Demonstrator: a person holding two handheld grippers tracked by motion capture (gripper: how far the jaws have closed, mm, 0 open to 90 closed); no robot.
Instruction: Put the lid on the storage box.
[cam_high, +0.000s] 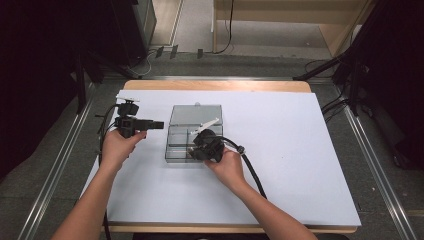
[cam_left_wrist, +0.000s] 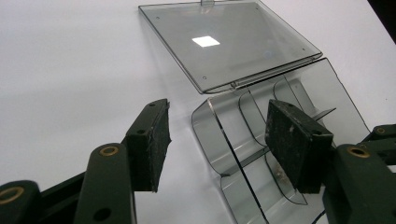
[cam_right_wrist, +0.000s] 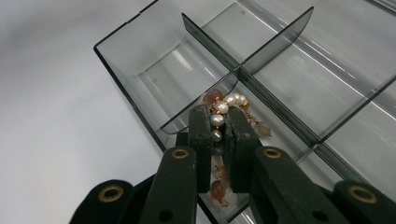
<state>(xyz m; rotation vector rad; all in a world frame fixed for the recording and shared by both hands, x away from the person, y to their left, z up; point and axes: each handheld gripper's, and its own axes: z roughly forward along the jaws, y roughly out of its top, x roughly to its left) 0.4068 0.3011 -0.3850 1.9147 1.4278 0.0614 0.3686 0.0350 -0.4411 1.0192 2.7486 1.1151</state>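
The right gripper (cam_right_wrist: 217, 140) is clamping a bead bracelet (cam_right_wrist: 219, 112) over the clear box (cam_right_wrist: 140, 56), unseen from above; the left gripper (cam_left_wrist: 217, 140) is gaping empty.

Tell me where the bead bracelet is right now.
In the right gripper view, the bead bracelet is pinched between the jaws of the right gripper, over a near compartment of the open clear organizer box, beside its cross-shaped divider.
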